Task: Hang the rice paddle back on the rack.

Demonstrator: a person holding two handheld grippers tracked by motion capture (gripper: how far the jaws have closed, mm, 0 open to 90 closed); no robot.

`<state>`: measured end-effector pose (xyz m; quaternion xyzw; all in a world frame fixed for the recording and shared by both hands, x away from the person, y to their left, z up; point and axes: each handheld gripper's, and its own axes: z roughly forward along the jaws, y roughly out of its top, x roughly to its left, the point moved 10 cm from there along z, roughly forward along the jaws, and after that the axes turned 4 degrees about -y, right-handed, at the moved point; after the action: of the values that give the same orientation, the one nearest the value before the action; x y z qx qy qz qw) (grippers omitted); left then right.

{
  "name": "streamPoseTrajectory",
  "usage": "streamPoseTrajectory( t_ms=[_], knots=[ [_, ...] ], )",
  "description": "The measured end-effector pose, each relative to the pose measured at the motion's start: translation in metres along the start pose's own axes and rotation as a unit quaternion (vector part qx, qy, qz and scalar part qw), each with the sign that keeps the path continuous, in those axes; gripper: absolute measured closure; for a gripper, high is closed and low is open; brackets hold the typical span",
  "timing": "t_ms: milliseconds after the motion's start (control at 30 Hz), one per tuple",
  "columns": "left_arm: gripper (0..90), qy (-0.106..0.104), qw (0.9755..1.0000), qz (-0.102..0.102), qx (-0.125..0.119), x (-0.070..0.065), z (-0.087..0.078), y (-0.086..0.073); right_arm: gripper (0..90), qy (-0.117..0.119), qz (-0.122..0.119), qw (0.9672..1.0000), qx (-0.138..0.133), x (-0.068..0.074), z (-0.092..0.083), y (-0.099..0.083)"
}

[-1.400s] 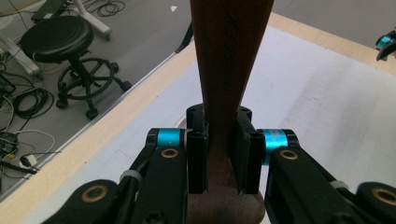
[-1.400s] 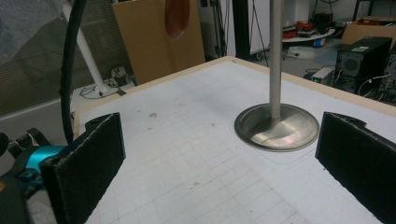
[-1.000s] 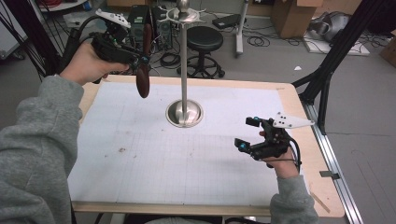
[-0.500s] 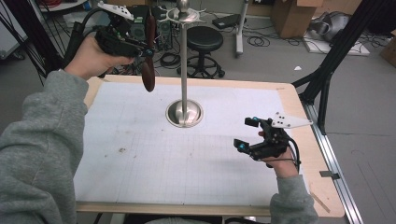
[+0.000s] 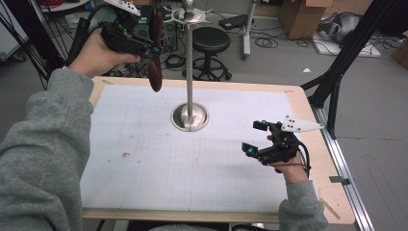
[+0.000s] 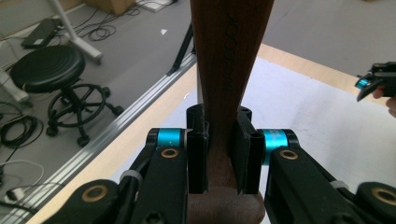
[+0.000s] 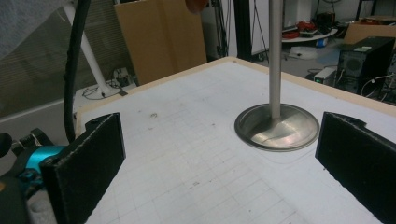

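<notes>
the right gripper (image 5: 256, 137) rests low over the white gridded table mat (image 5: 144, 163), jaws spread wide with nothing between them. the left gripper (image 6: 223, 149), raised beside the tall steel stand (image 5: 189, 72), clamps the dark brown wooden utensil (image 5: 155, 53) by its narrow handle; its top is cut off, and the stamped lettering is unreadable.

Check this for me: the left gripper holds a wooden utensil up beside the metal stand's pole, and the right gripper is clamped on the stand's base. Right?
Not quite. The right gripper holds nothing: the right gripper view shows its jaws wide apart, short of the stand's base. The left gripper does hold the wooden utensil beside the pole.
</notes>
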<state>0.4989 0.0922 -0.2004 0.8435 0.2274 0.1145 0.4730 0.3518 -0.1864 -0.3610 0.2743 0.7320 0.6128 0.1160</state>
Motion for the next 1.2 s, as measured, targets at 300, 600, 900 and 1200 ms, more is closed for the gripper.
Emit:
streamPoseTrajectory(
  t_ms=[300, 600, 900, 1200],
  knots=[
    [77.4, -0.003, 1.0000, -0.002, -0.003, 0.003, 0.001, 0.003, 0.1, -0.001, 0.003, 1.0000, -0.004, -0.002, -0.002, 0.001],
    [77.4, -0.006, 1.0000, -0.004, 0.004, 0.003, 0.007, 0.002, 0.1, -0.002, 0.004, 1.0000, -0.004, -0.003, -0.003, 0.001],
    [77.5, -0.006, 0.9999, -0.002, 0.014, 0.003, 0.014, 0.000, 0.1, 0.001, 0.003, 1.0000, -0.002, -0.002, -0.002, 0.000],
    [77.4, -0.009, 0.9999, -0.005, 0.010, 0.003, 0.017, 0.002, 0.1, 0.000, 0.004, 1.0000, -0.003, -0.005, -0.003, 0.000]
  ],
)
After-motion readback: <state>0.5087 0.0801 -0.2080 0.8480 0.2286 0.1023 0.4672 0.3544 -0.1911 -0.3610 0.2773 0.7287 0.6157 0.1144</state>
